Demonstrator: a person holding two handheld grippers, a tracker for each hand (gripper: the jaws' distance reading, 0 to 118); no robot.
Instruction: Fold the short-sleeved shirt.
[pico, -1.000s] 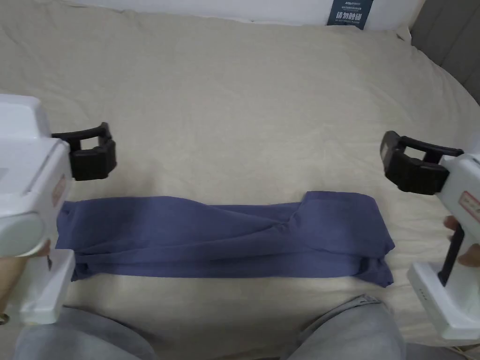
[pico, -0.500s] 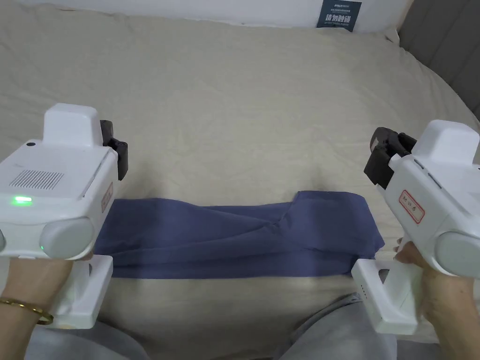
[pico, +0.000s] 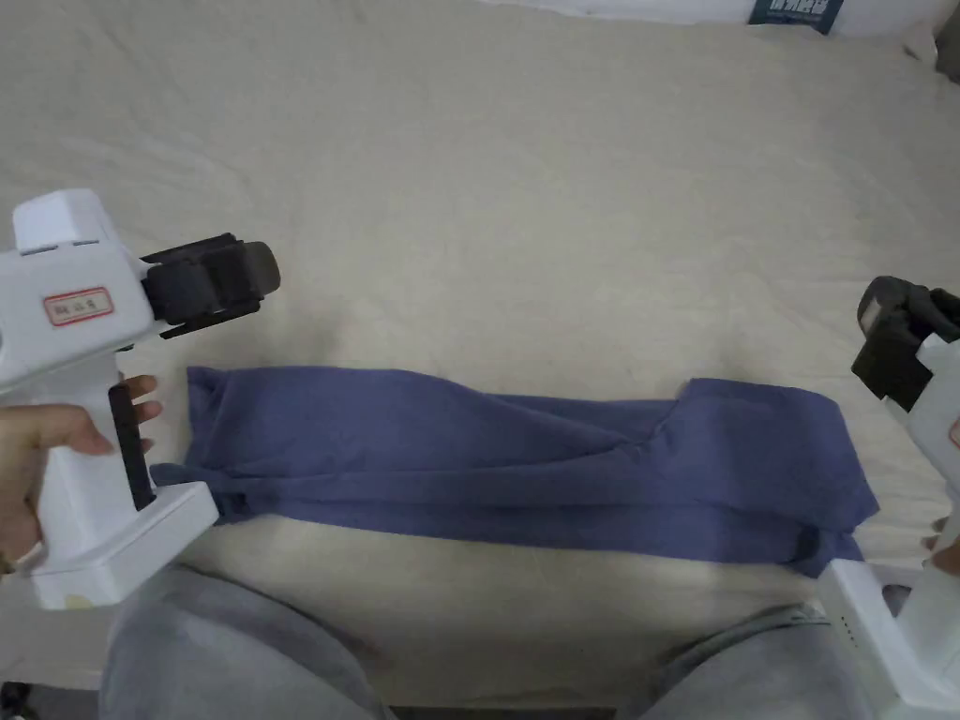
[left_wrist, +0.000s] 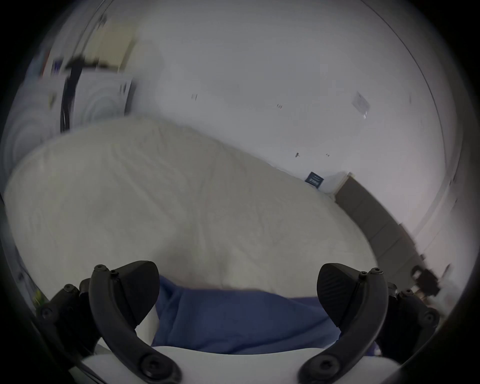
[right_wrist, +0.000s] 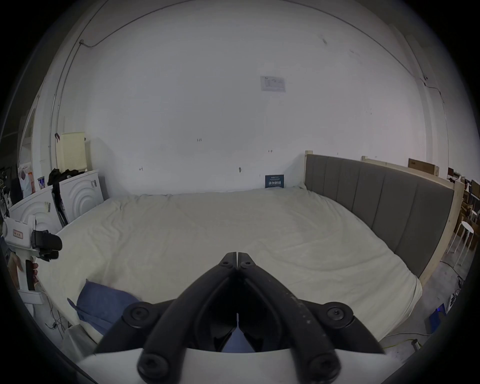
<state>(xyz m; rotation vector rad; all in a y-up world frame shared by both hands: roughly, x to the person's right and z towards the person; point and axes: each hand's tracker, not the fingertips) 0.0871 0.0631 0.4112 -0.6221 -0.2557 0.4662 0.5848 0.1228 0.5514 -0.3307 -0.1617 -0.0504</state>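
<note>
1. The left tongs (left_wrist: 237, 296) now hover spread wide above the left end of the blue shirt (pico: 525, 464), turned sideways since a moment ago.
2. The right tongs (right_wrist: 237, 261), closed and empty, have drawn out past the right end.
3. The shirt lies as a long strip on the bed (pico: 525, 187) between them; folding end to end probably comes next.

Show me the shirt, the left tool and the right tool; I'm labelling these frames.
shirt (pico: 487, 469), head view, middle of the folded blue cloth.
left tool (left_wrist: 237, 293), left gripper view, between its tips.
right tool (right_wrist: 237, 257), right gripper view, where its tips meet.
</note>
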